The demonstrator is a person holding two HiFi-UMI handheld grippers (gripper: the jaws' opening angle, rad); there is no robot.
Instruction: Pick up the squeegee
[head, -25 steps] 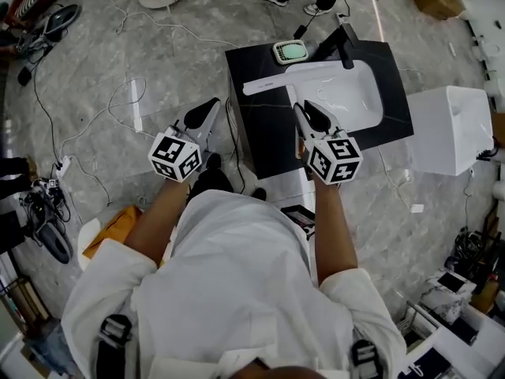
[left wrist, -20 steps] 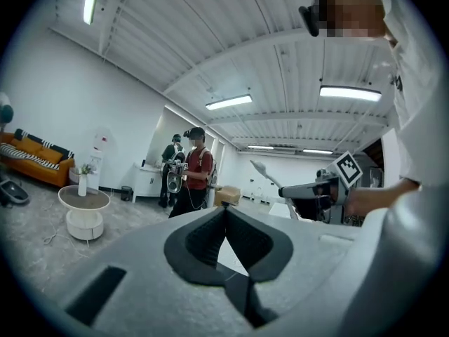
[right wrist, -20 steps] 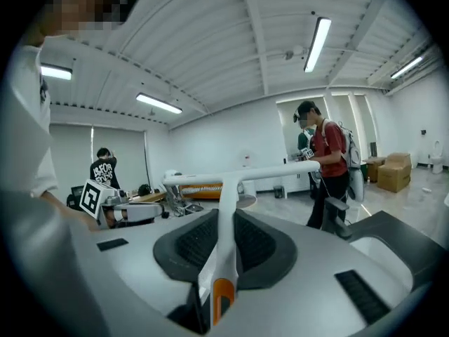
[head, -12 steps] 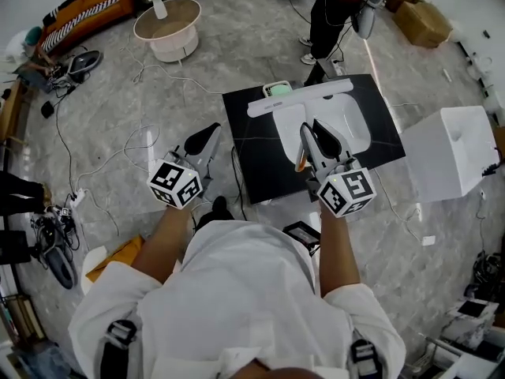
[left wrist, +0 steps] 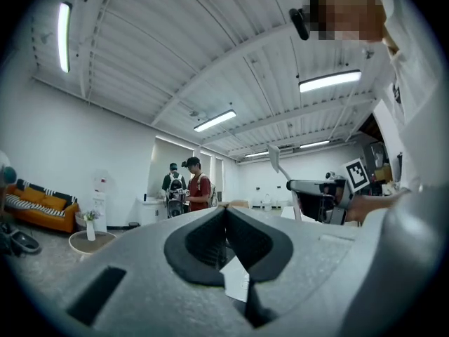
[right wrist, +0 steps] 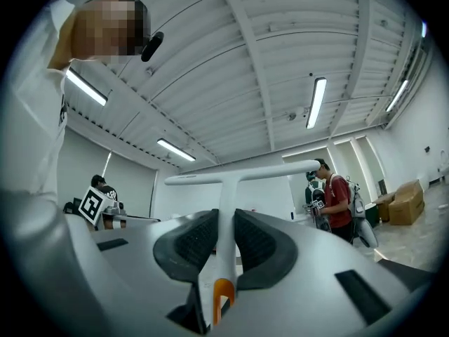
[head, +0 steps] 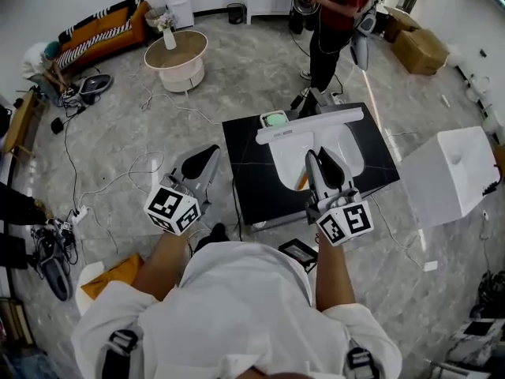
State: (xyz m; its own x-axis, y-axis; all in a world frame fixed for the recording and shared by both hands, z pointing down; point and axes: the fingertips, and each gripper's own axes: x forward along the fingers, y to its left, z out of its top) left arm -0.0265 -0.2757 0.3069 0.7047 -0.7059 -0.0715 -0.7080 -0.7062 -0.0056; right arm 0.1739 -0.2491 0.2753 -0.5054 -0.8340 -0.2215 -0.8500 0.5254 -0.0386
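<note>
With the right tongs (right wrist: pixel 224 215) clamped on the handle of the white squeegee (right wrist: pixel 242 175), raised above the black desk (head: pixel 246 168), a firm, level hold is best; the left tongs (left wrist: pixel 226 215), closed and empty, should stand clear.

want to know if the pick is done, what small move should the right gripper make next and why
Probably just hold steady, with the grip as it is. The right gripper's fingers clamp the squeegee by its handle. The head view shows the blade up in the air, clear of the sink, so the pick looks complete.
</note>
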